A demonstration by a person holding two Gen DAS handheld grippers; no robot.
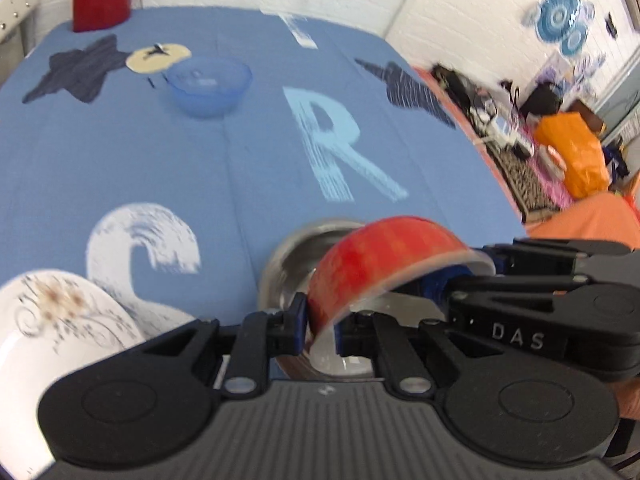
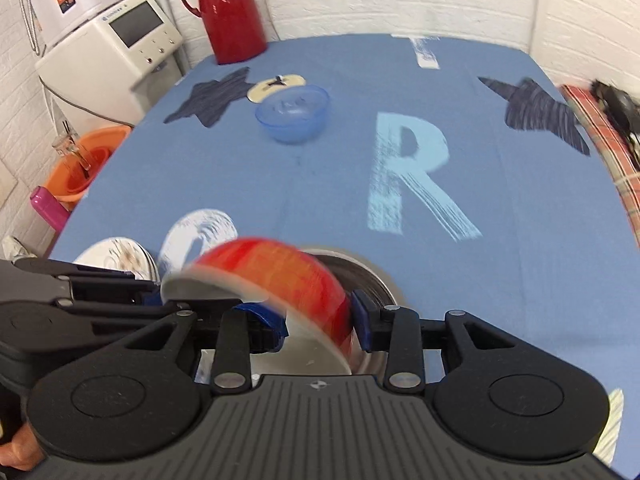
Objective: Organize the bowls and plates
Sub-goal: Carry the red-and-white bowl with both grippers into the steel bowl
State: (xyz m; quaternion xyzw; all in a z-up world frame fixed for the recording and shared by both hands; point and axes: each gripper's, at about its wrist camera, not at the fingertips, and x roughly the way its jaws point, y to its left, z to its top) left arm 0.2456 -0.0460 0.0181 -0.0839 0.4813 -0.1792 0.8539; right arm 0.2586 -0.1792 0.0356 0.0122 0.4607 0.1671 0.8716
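Currently on my feeds: one red bowl (image 1: 384,256), white inside, tilted on edge at lower centre of both wrist views, blurred. My left gripper (image 1: 320,326) is pinching its rim, one blue pad on each side of the wall. My right gripper (image 2: 320,320) pinches the opposite rim likewise; it also shows in the left view at lower right, marked "DAS". One steel bowl (image 1: 288,256) sits on the tabletop (image 1: 240,160) directly behind the red bowl. One white plate (image 1: 60,320) with a floral print, lower left of the left view. One clear blue bowl (image 2: 294,114), upper centre, well apart from the others. One red jug (image 2: 230,12) at the far edge, upper left. Blue cloth bears a large letter R (image 2: 408,172).
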